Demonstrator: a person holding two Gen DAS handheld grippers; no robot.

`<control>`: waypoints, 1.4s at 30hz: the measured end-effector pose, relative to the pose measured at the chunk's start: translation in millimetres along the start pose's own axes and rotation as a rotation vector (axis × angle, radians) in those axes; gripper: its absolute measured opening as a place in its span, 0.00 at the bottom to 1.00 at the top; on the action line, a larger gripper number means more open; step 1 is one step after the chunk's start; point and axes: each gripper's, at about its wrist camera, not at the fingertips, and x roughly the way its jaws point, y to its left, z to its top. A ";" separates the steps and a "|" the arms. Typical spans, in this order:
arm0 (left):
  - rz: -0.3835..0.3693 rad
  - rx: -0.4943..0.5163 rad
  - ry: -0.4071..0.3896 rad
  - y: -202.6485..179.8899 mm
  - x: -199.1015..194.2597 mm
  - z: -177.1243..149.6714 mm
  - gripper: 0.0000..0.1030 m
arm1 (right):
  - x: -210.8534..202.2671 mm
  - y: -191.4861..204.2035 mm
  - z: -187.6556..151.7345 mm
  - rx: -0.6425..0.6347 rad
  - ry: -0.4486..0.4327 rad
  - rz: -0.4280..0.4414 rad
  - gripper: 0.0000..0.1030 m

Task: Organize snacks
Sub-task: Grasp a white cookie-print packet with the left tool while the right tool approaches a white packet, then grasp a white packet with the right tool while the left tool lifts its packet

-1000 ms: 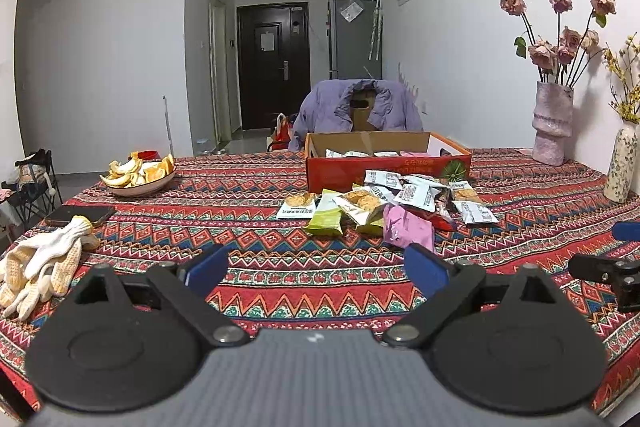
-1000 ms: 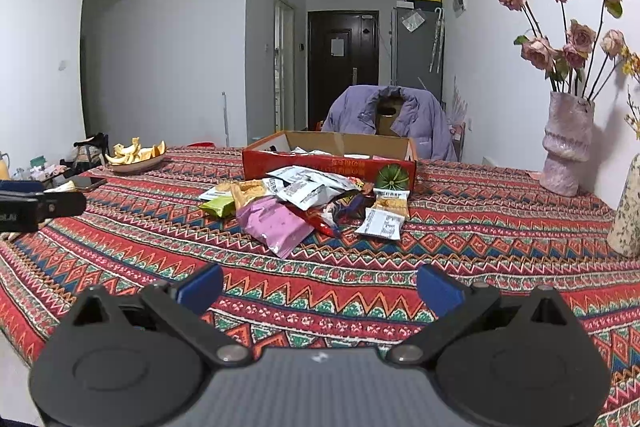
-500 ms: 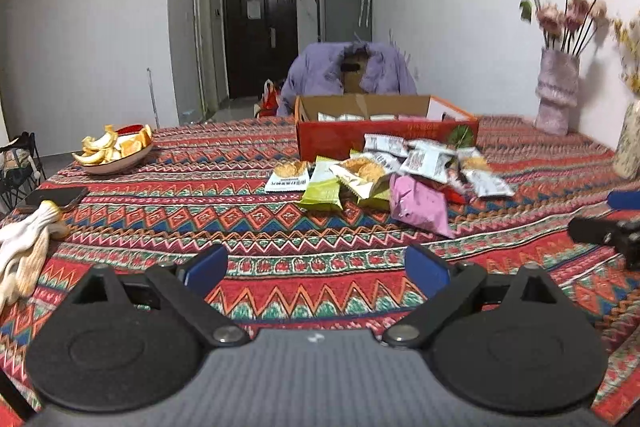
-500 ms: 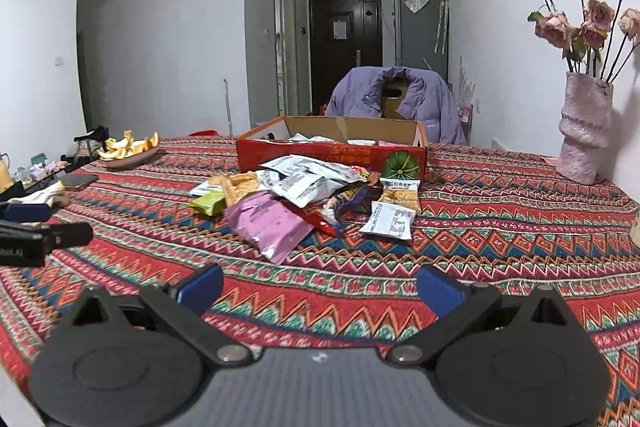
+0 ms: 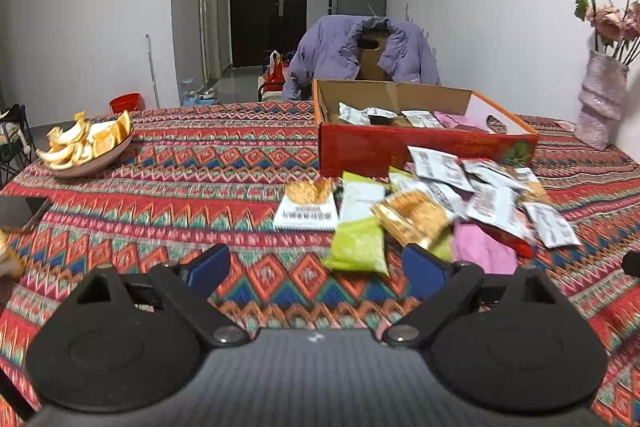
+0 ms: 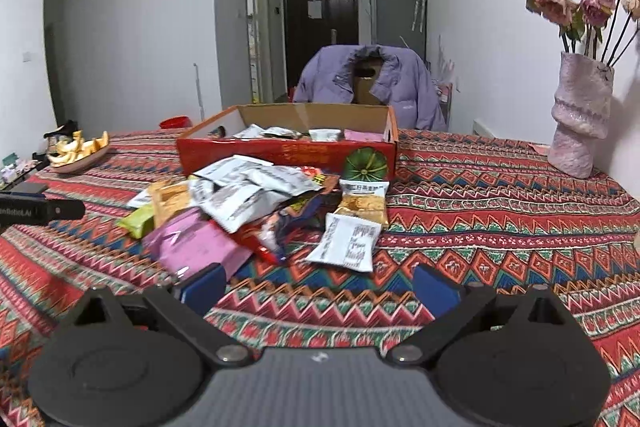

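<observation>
- Snack packets (image 5: 432, 211) lie heaped against a red box (image 6: 280, 151), a peel bowl (image 5: 86, 151) well apart
- Left gripper (image 5: 316, 267) and right gripper (image 6: 316, 285) hover spread wide, holding nothing

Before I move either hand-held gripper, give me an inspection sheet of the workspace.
Surface: table under patterned cloth.
Job's things: snack packets heaped loose before the red box; a few packets already inside it.
Clutter: bowl of orange peels; dark flat object at the table's left edge.
Grippers: left hand-held gripper open, empty; right hand-held gripper open, empty.
Cables: nothing seen.
Surroundings: vase of roses; purple jacket over a chair; dark door.
</observation>
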 end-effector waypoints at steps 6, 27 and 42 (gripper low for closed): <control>0.007 0.016 0.011 7.0 41.5 19.0 0.83 | 58.2 -16.6 16.8 0.068 0.060 -0.023 0.81; -0.052 0.021 0.112 19.2 177.4 41.9 0.52 | 146.0 -5.6 21.1 0.005 0.100 -0.068 0.51; 0.051 -0.039 0.020 12.5 27.8 26.5 0.40 | 43.5 -1.8 6.9 0.029 0.014 0.029 0.48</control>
